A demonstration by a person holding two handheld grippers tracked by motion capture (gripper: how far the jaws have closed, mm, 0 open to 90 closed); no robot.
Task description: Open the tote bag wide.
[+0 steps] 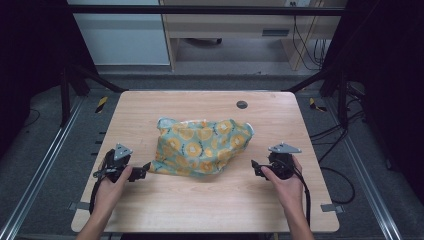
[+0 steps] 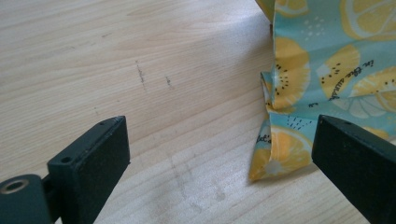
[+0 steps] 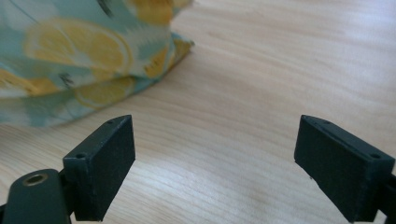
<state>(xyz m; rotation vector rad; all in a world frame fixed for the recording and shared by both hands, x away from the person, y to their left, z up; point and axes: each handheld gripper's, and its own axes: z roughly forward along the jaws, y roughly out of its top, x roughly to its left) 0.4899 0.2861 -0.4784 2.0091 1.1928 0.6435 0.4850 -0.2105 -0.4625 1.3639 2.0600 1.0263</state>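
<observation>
Crumpled teal cloth (image 1: 202,146) with yellow citrus print lay mid-table, edges folded. Left gripper (image 1: 142,172) gaped wide at its corner; right gripper (image 1: 255,166) gaped wide, nearby, empty. Pale wooden table (image 1: 200,205); grey floor (image 1: 50,150).

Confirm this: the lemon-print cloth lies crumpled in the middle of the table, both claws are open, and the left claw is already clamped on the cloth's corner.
Not quite. The left claw is open with bare table between its jaws; the lemon-print cloth only lies near one of them, ungripped, as the left gripper view shows. The cloth does lie crumpled mid-table, and the right claw is open too.
</observation>
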